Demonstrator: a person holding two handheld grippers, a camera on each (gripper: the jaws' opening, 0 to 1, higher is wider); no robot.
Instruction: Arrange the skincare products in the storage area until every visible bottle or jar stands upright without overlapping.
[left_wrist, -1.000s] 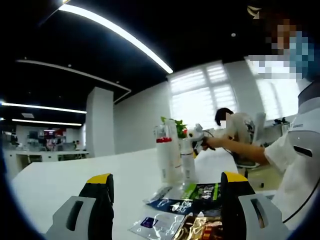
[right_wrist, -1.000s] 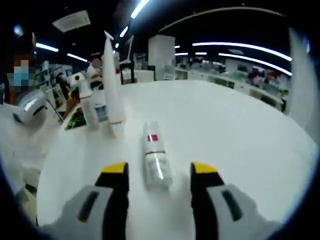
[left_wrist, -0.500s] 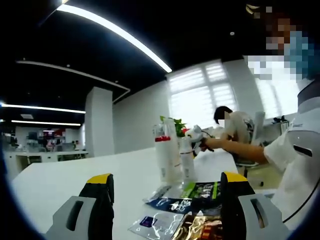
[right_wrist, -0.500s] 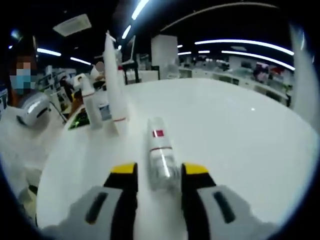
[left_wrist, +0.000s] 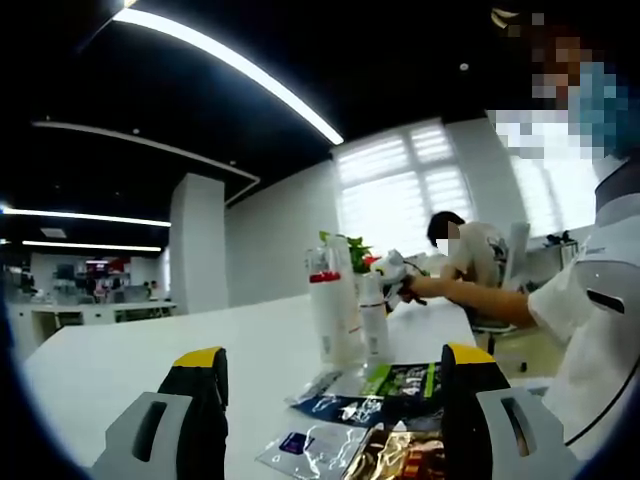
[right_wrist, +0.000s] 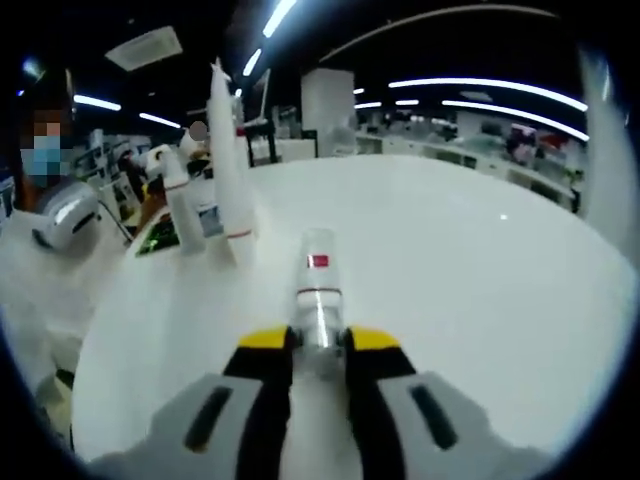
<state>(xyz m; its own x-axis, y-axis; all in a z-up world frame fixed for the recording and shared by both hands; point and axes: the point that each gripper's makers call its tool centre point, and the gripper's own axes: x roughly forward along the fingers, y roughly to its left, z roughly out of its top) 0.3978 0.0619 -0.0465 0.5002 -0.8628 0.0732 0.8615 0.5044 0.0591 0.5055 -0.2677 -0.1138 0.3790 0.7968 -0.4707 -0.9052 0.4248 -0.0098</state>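
Because the clear bottle (right_wrist: 317, 300) lies flat on the white table (right_wrist: 480, 260) in the middle of the frame, the right gripper (right_wrist: 320, 345) squeezes it — ready to stand it up. The left gripper (left_wrist: 335, 385) waits wide apart, low in its frame, above the packets (left_wrist: 375, 420).

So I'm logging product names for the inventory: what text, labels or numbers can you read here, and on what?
No text can be read.
Lying bottle, held in the right gripper jaws: a red patch, no legible words.
Tall white bottle: red band, print too blurred.
Sachets on the table: printing too small and blurred to read.
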